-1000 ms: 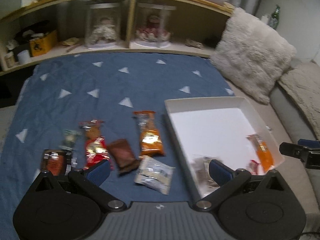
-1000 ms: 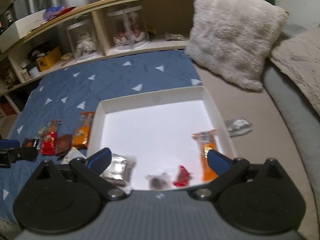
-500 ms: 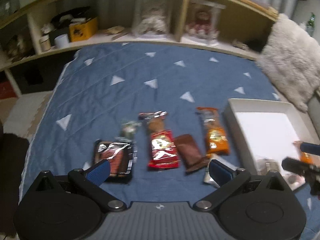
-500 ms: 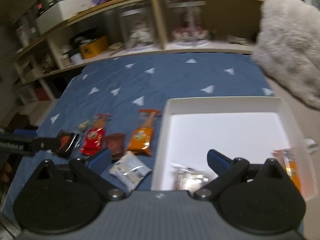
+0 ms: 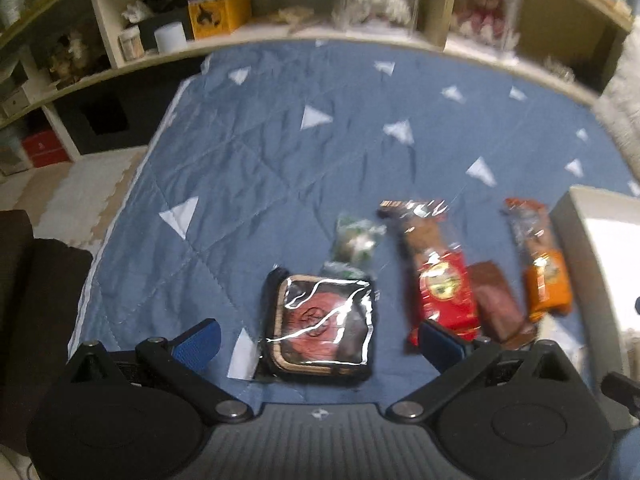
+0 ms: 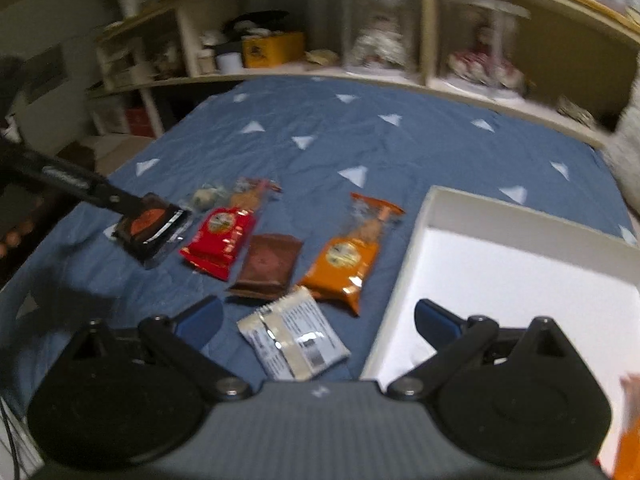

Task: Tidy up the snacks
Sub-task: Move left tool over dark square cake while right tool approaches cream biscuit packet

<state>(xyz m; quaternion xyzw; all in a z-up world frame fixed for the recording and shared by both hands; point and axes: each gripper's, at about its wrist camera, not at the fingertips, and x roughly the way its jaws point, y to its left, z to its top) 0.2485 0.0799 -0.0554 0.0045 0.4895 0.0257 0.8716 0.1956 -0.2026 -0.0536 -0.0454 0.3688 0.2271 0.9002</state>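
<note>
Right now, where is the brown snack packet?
In the right wrist view the brown packet lies on the blue blanket, between the red packet on its left and the orange packet on its right, just behind the white packet.

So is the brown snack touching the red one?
Touching. The right wrist view shows the brown snack with its left edge against the red snack, no blanket visible between them.

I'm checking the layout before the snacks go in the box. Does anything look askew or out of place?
Mostly a loose row on the blue quilt. The brown packet lies overlapped by the red packet, and the silver-white packet sits alone, skewed, nearer the white box. Nothing looks spilled or torn.
</note>
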